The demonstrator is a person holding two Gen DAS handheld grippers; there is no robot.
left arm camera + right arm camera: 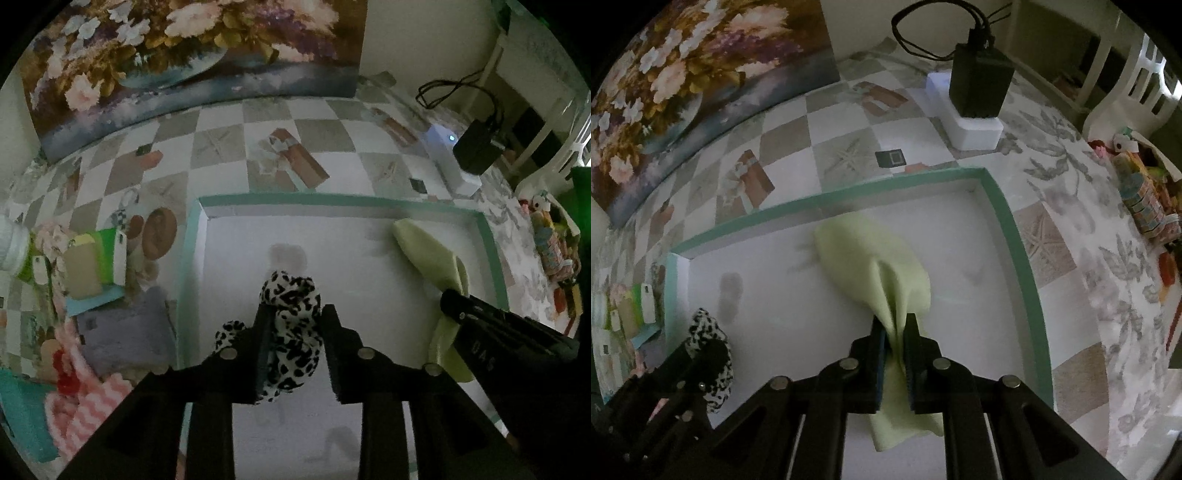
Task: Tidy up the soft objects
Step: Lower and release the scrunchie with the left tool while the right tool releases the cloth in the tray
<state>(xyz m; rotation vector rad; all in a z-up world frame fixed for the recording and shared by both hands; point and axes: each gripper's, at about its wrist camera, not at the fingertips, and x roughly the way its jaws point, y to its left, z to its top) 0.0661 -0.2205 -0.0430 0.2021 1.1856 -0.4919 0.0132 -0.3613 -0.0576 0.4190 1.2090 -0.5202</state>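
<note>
A shallow white box with a teal rim [332, 201] [827, 194] lies on the patterned tablecloth. My left gripper [295, 310] points down into it. A fluffy black-and-white leopard-print piece [291, 325] [705, 332] sits loosely between its parted fingers, leaning on the left pad, with its lower end on the box floor. My right gripper [894, 318] is pinched on a pale green cloth [871, 251] [428, 251], which spreads ahead of it onto the box floor near the far right corner. Each gripper shows at the edge of the other view.
Left of the box lies a heap of soft things: a purple towel [122, 332], a pink-and-white striped knit [88, 410] and tagged green items [96, 258]. A white power strip with a black adapter [979, 88] stands behind the box. Colourful items [1145, 199] lie at the right.
</note>
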